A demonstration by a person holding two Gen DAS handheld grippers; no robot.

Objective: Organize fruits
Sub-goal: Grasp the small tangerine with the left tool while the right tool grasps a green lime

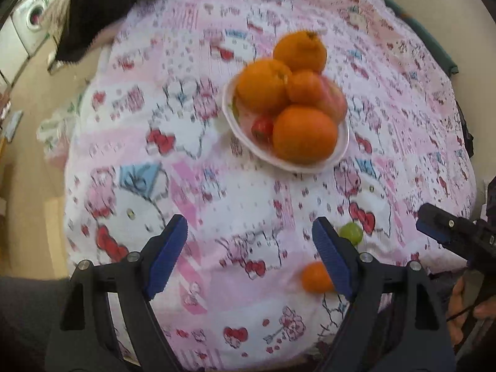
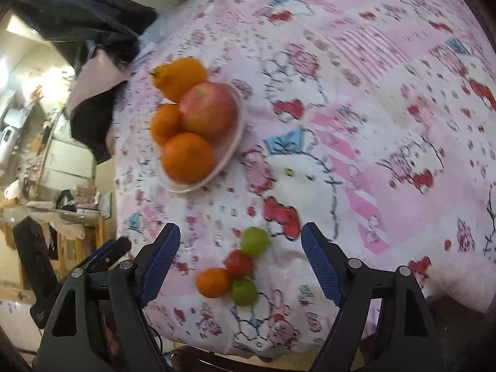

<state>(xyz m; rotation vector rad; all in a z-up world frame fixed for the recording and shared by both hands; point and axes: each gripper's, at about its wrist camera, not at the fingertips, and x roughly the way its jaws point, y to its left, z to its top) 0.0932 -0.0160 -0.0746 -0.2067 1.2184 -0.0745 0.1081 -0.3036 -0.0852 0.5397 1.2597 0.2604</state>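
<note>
Right gripper [image 2: 240, 262], jaws wide and empty, should centre on the round green fruit [image 2: 254, 241] at lower centre before closing gently.

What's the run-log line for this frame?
left gripper: open, empty | right gripper: open, empty | plate: piled with fruit | loose fruits: four on cloth
</note>
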